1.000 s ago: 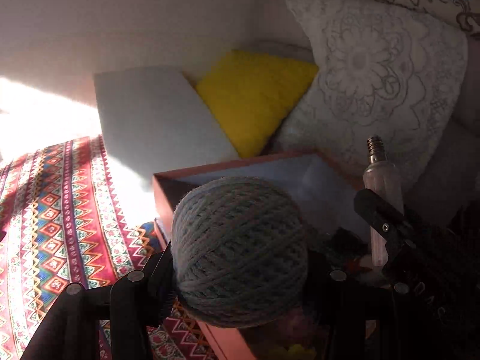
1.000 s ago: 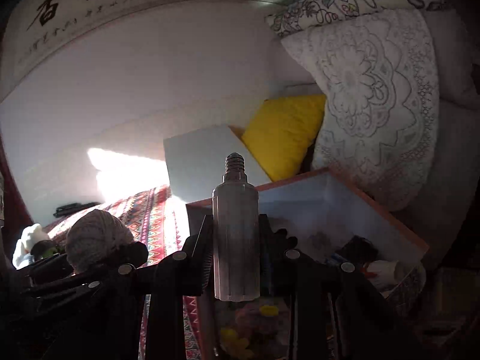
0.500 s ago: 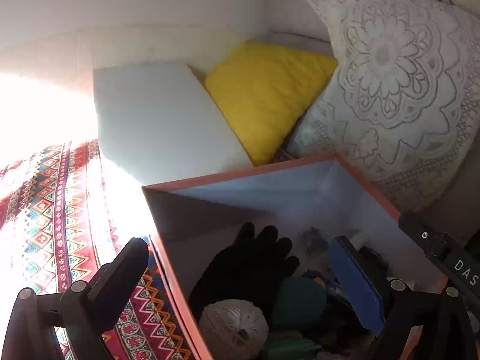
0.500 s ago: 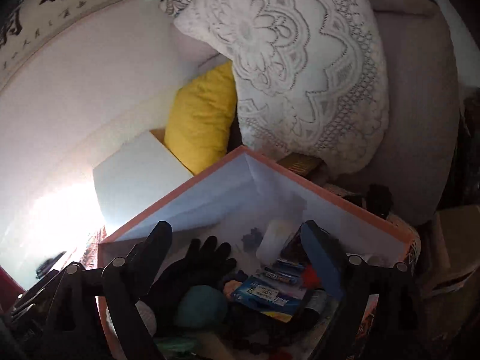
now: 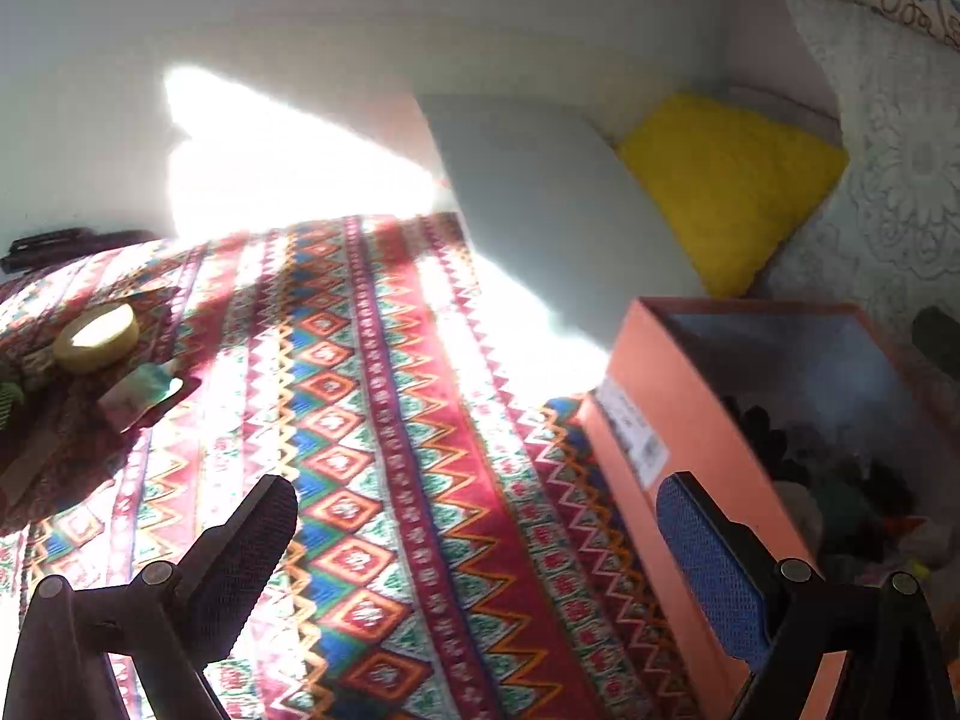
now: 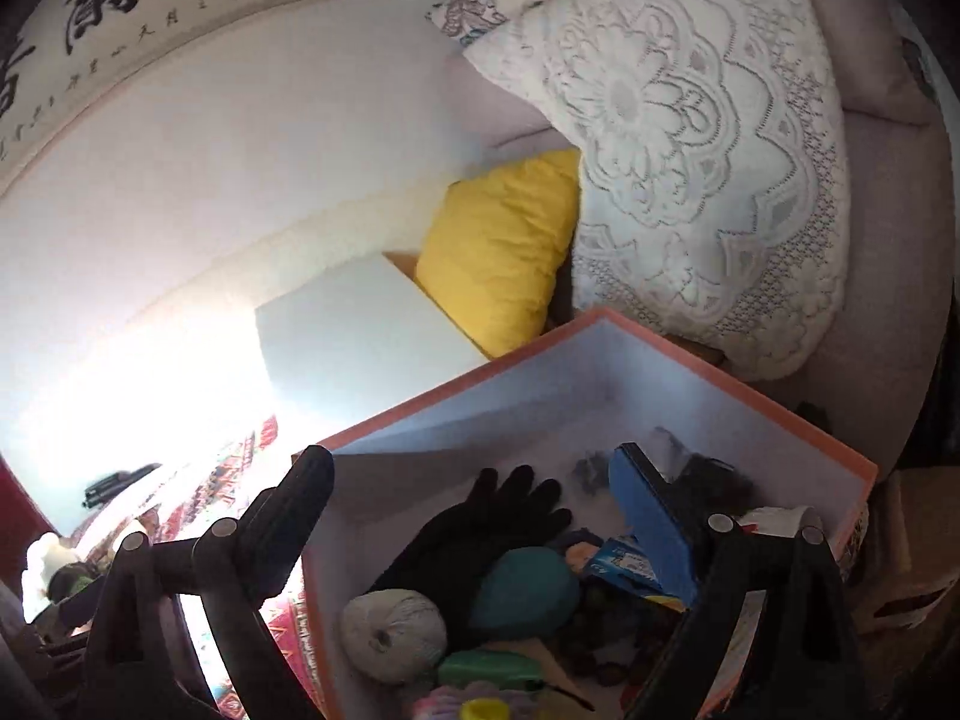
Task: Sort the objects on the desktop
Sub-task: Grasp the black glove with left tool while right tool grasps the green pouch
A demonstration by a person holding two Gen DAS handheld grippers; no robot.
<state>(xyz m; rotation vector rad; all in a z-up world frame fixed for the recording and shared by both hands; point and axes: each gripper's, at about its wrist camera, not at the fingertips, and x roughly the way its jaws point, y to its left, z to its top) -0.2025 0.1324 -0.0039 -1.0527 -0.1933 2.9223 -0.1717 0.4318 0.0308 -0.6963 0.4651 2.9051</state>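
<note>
Fingers (image 6: pixel 300 516) spread above orange box (image 6: pixel 750 402) of clutter.

Big black Chinese calligraphy on a white scroll (image 6: pixel 180 6) across upper left of right wrist frame; one large char reads 蘭, the others cut off, and the smaller column chars under them are too tiny to read. White sticker label (image 5: pixel 633 432) on the side of the orange box (image 5: pixel 678 468), centre right of left wrist frame, print blurred. Blue packet (image 6: pixel 624 564) inside the box, lower centre of right wrist frame, print unreadable.
</note>
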